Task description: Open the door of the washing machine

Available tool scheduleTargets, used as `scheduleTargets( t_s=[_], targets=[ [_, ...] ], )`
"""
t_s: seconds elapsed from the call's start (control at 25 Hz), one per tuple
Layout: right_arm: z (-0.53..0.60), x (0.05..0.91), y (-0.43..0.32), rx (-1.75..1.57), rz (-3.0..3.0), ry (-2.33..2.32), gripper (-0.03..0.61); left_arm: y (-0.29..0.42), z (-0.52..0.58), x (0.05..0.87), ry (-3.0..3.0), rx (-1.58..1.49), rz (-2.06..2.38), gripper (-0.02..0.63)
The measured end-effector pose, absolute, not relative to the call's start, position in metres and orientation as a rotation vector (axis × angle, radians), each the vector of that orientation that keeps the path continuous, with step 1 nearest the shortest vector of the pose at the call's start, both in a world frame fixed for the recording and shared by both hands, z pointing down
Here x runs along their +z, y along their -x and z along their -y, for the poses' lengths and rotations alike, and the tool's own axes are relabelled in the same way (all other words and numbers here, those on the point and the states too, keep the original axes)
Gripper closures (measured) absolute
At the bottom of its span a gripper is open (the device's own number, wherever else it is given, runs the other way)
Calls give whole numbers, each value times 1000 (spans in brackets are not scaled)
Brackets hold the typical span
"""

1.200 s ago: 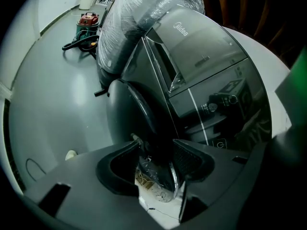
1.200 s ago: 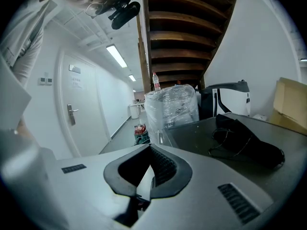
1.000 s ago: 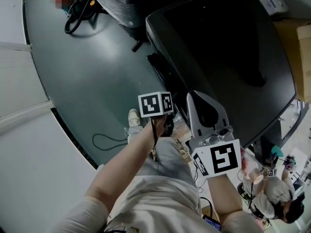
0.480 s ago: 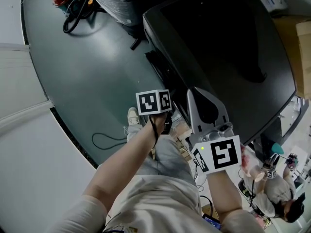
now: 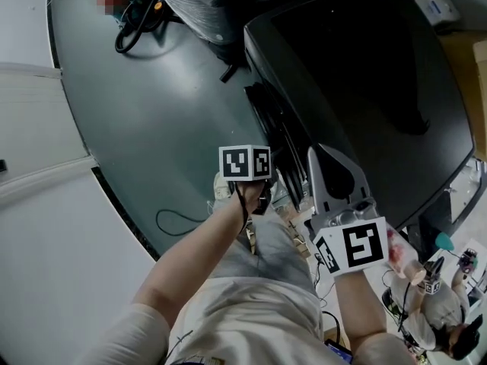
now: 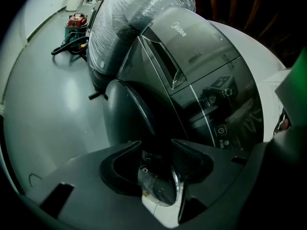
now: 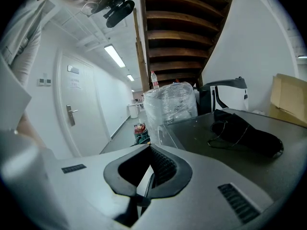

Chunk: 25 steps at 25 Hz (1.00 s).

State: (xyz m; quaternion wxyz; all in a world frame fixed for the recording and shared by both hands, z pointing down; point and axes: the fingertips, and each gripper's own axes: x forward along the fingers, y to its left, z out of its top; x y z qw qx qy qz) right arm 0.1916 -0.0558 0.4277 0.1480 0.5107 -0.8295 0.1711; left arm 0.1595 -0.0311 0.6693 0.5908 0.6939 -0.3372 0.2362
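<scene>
The dark washing machine (image 6: pixel 201 61) stands in front of me, its top (image 5: pixel 365 67) filling the upper right of the head view. Its round door (image 6: pixel 127 116) bulges from the front. My left gripper (image 6: pixel 156 150) points down at the door's edge. A chrome-rimmed piece of the door (image 6: pixel 160 188) fills the gap between the pads. In the head view only its marker cube (image 5: pixel 245 162) shows. My right gripper (image 7: pixel 149 147) hovers over the machine's top corner with its jaws together and nothing in them, and its tips (image 5: pixel 318 152) also show in the head view.
A plastic-wrapped bulk (image 6: pixel 139 18) stands beside the machine, with a red tool and hose (image 6: pixel 74 25) on the floor behind it. A black cloth with a cord (image 7: pixel 244 131) lies on the machine's top. A cable (image 5: pixel 179 223) loops on the floor by my shoe (image 5: pixel 222 187).
The head camera has drifted, so the scene sits slightly more to the right. Both grippers keep their places at the machine's front.
</scene>
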Motion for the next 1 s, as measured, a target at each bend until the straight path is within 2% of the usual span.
scheduleTargets(
  t_s=[1.0],
  targets=[
    [54, 415, -106, 532, 2478, -1311, 551, -49, 19, 671, -1752, 779, 594, 442]
  ],
)
